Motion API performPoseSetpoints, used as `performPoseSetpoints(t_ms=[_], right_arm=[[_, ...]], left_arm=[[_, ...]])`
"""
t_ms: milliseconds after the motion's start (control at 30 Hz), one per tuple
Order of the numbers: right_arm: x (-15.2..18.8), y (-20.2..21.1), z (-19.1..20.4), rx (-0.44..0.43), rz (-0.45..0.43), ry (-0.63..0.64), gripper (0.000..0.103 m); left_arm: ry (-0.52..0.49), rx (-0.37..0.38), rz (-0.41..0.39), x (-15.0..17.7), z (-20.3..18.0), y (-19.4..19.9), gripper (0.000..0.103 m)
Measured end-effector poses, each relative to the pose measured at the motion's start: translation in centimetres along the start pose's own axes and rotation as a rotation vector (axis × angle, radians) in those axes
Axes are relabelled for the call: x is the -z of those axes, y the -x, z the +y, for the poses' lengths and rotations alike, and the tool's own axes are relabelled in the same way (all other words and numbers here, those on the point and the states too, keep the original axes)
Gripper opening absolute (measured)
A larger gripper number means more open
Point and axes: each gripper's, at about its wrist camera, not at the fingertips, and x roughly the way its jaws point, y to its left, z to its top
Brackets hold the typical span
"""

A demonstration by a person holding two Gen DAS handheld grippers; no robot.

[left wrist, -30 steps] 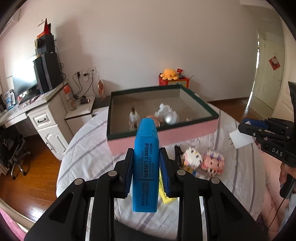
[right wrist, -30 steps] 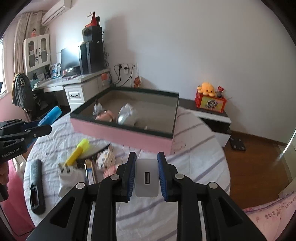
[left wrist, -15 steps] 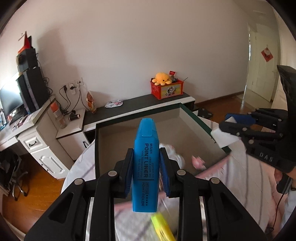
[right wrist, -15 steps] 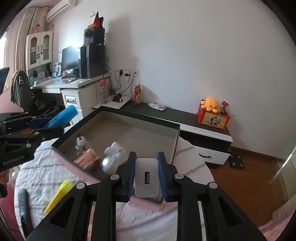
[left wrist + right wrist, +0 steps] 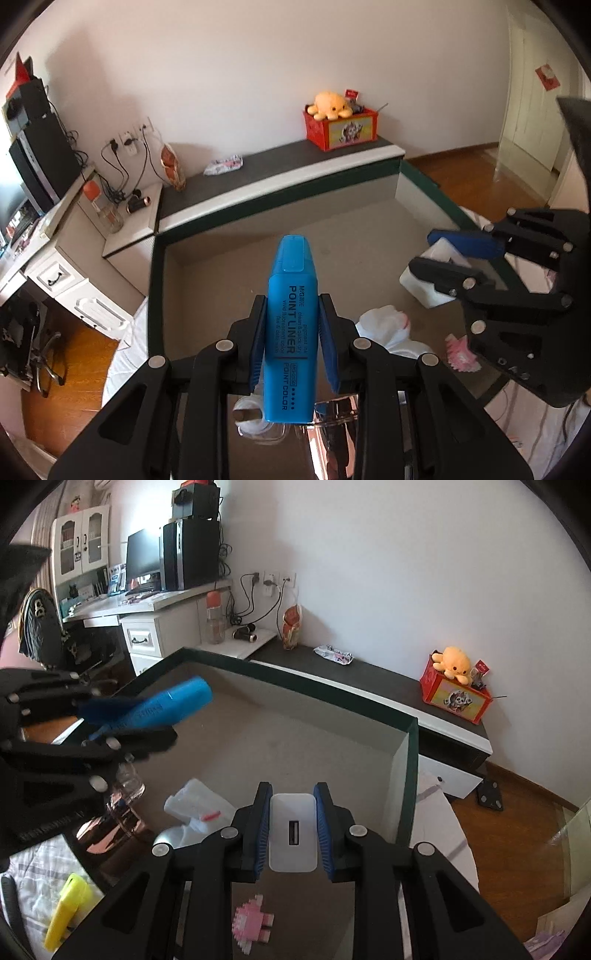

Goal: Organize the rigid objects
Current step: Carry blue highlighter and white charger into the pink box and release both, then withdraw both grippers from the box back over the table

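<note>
Nearby, pink block toy (image 5: 254, 929) in box (image 5: 410, 775)

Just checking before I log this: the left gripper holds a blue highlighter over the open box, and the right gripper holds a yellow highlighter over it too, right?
Not quite. The right gripper is shut on a white USB charger block, not a yellow highlighter; the right wrist view shows it. The yellow highlighter lies on the striped cloth outside the green-rimmed box. The left gripper does hold the blue highlighter over that box.
</note>
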Motion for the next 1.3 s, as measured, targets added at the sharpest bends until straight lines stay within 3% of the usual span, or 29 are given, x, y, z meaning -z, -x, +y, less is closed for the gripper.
performPoseSetpoints(t_ms=[300,400,433,533,667,767,967,1033,1300], right_arm=[[0.4,-0.1,0.0,0.004,-0.003,-0.027,0.025],[0.8,0.2,0.0,-0.008,-0.002,-0.039,0.036],[0.9,0.4,0.1,-0.009,-0.007,-0.043,0.044],[1.2,1.7,0.3,0.001,-0.028,-0.055,0.065],[1.8,4.9,0.8,0.019,-0.083,-0.075,0.081],[2.5,8.2,1.2,0.038,-0.129,-0.088,0.081],[4.7,16.5,2.8,0.105,-0.258,-0.112,0.09],[5.5,18.8,3.4,0.125,-0.303,-0.12,0.103],[9.9,26.9,7.3,0.19,-0.422,-0.131,0.103]], left_arm=[[0.048,-0.003,0.008,1.2,0.1,0.1,0.029],[0.061,-0.007,-0.01,1.6,0.1,1.3,0.048],[0.064,-0.009,-0.021,1.9,0.1,1.9,0.06],[0.084,-0.017,-0.072,2.6,0.2,4.2,0.084],[0.122,-0.041,-0.141,4.0,0.5,8.2,0.093],[0.145,-0.077,-0.199,5.5,0.4,11.8,0.1],[0.186,-0.197,-0.329,10.2,-0.5,19.7,0.103],[0.196,-0.218,-0.353,11.8,-0.7,21.8,0.103],[0.263,-0.291,-0.445,18.0,-1.6,28.6,0.103]])
